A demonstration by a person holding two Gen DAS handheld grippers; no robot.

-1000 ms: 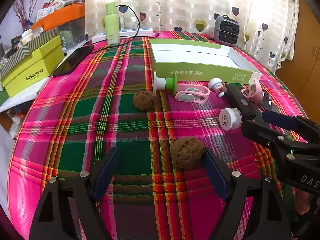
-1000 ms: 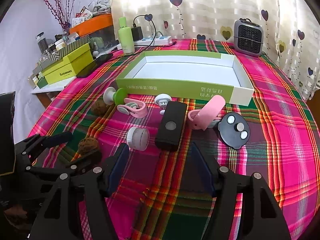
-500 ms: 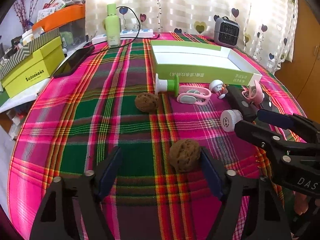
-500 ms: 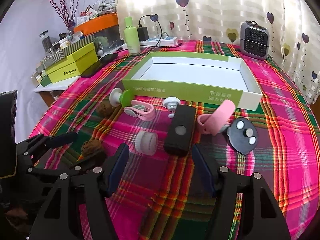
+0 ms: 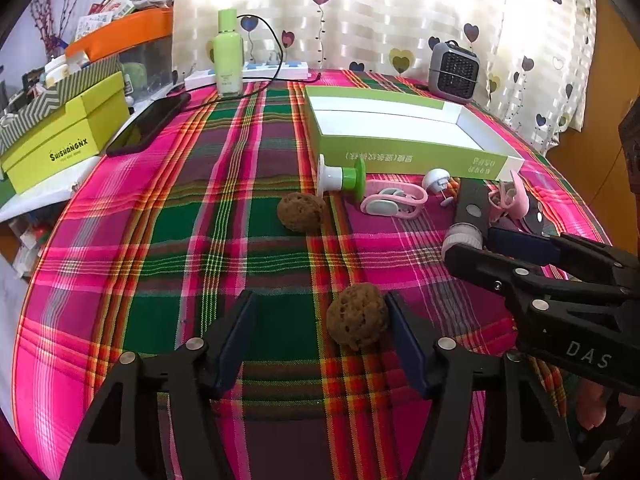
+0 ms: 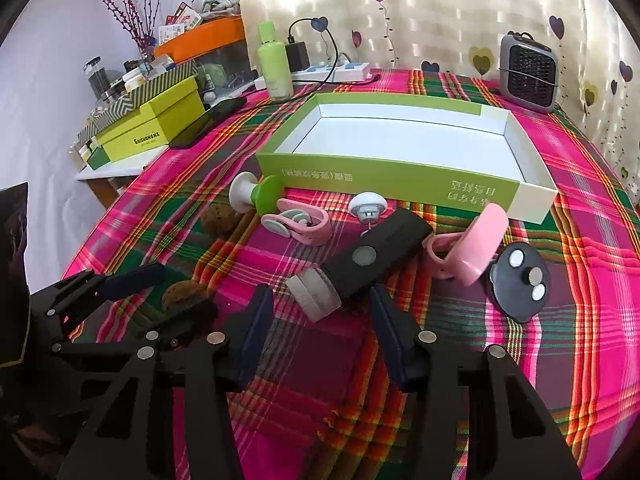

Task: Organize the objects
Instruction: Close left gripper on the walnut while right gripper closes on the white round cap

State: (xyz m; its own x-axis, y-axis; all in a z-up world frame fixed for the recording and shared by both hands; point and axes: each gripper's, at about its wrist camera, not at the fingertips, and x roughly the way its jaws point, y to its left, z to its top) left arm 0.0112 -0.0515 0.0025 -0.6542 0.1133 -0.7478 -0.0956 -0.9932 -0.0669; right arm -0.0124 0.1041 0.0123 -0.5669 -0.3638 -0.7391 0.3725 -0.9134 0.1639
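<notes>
Through your left wrist camera, your left tool [image 5: 320, 336] is spread wide and low over the plaid worktop [image 5: 152, 240]. A brown walnut [image 5: 357, 320] sits between the fingers, right against the right-hand pad [image 5: 404, 344] and well apart from the left one; whether it actually touches is hard to tell. A second walnut [image 5: 300, 212] lies farther out, near the green-and-white spool [image 5: 342, 178]. Your right tool [image 5: 480, 242] reaches in from the right, its arm marked "DAS", with its tips at the white round cap [image 5: 462, 236]. The yellow box [image 5: 64, 140] on the left reads "SHISHANGNX". The green tray [image 5: 400, 156] carries Chinese print, upside down and not legible.

Through your right wrist camera, your right tool [image 6: 320, 320] is also spread. The white round cap [image 6: 314, 294] lies between its fingertips, nearer the left one, butted against the end of the black bar [image 6: 376, 262]. The pink clip [image 6: 300, 222] and the pink ring holder [image 6: 472, 248] lie beyond.

Compared with a second ago, your right tool has advanced so the cap now sits between its fingers, and the cap is tipped against the bar. Your left tool has barely shifted around its walnut.
</notes>
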